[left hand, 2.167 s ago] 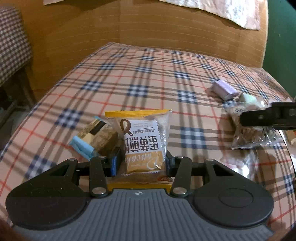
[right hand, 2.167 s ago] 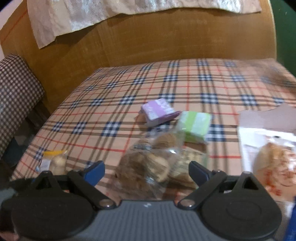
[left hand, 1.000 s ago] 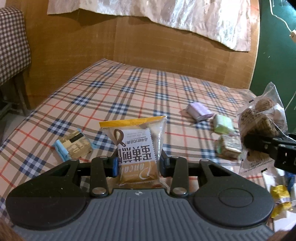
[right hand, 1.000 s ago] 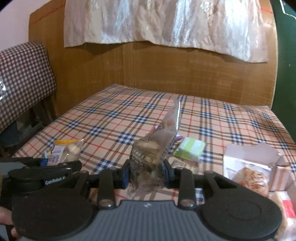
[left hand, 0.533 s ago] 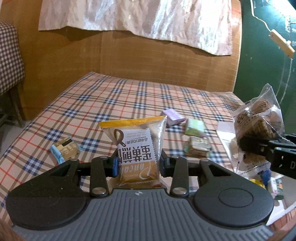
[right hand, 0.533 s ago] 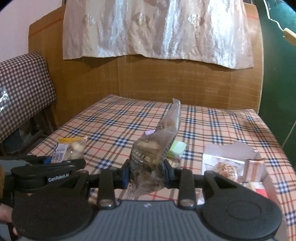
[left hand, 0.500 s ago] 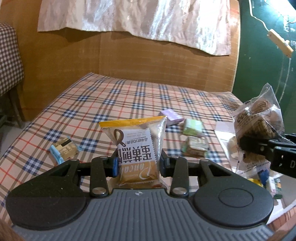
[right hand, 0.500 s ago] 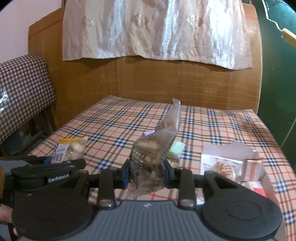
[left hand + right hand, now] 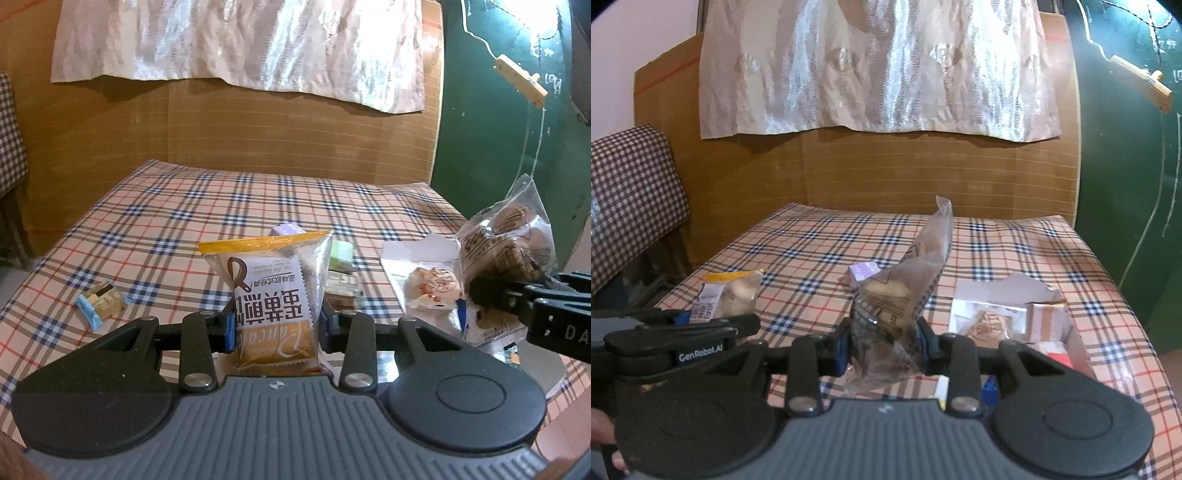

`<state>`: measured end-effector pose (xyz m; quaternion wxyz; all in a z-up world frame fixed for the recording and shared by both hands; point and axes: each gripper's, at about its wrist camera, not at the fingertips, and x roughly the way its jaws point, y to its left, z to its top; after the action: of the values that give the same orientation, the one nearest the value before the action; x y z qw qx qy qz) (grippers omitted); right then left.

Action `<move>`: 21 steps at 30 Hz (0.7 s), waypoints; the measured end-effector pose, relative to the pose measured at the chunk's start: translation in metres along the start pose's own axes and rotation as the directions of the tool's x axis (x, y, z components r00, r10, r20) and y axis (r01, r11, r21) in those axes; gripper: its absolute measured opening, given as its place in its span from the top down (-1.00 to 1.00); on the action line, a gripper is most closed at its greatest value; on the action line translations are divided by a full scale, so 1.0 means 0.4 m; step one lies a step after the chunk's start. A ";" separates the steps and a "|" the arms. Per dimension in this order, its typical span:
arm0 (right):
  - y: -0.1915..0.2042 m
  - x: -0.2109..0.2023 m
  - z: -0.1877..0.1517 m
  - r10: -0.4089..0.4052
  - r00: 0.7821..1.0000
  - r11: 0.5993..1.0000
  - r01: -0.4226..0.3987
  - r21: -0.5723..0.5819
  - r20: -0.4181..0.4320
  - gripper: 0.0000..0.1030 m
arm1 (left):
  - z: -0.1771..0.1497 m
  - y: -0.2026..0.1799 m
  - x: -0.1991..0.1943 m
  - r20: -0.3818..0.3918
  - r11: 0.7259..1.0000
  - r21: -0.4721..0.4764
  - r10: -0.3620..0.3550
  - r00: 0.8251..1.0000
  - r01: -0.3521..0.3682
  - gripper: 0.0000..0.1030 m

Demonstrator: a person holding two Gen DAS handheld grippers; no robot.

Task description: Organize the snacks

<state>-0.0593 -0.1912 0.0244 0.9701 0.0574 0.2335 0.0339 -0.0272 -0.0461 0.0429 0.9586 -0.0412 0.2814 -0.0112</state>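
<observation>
Holding pancake packet (image 9: 275, 291) clamped in left tool (image 9: 275, 326), clear cookie bag (image 9: 897, 295) clamped in right tool (image 9: 884, 349); slippery film could slide free above box (image 9: 1075, 347), landing on desk (image 9: 166, 229).

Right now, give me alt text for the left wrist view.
The left gripper clamps a yellow-topped pancake packet above a plaid tablecloth. At right, the right gripper holds a clear biscuit bag near an open box.
</observation>
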 end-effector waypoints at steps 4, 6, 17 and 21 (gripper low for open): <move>-0.013 -0.017 -0.003 -0.014 1.000 1.000 0.014 -0.002 0.008 0.37 | 0.001 -0.026 -0.010 0.002 1.000 0.015 -0.015 1.000 0.015 0.11; -0.023 -0.028 -0.007 -0.018 1.000 1.000 0.018 0.001 0.013 0.37 | 0.001 -0.037 -0.013 0.001 1.000 0.021 -0.023 1.000 0.023 0.11; -0.053 -0.062 -0.011 -0.041 0.999 0.999 0.040 0.028 0.024 0.37 | -0.004 -0.082 -0.019 -0.003 0.998 0.047 -0.052 0.999 0.052 0.11; -0.066 -0.073 -0.011 -0.053 0.998 0.998 0.052 0.040 0.029 0.37 | -0.001 -0.089 -0.019 -0.005 0.996 0.056 -0.063 0.998 0.064 0.11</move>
<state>-0.0864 -0.2196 0.0302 0.9727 0.0709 0.2209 0.0029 -0.0337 -0.0814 0.0497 0.9581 -0.0234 0.2811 -0.0495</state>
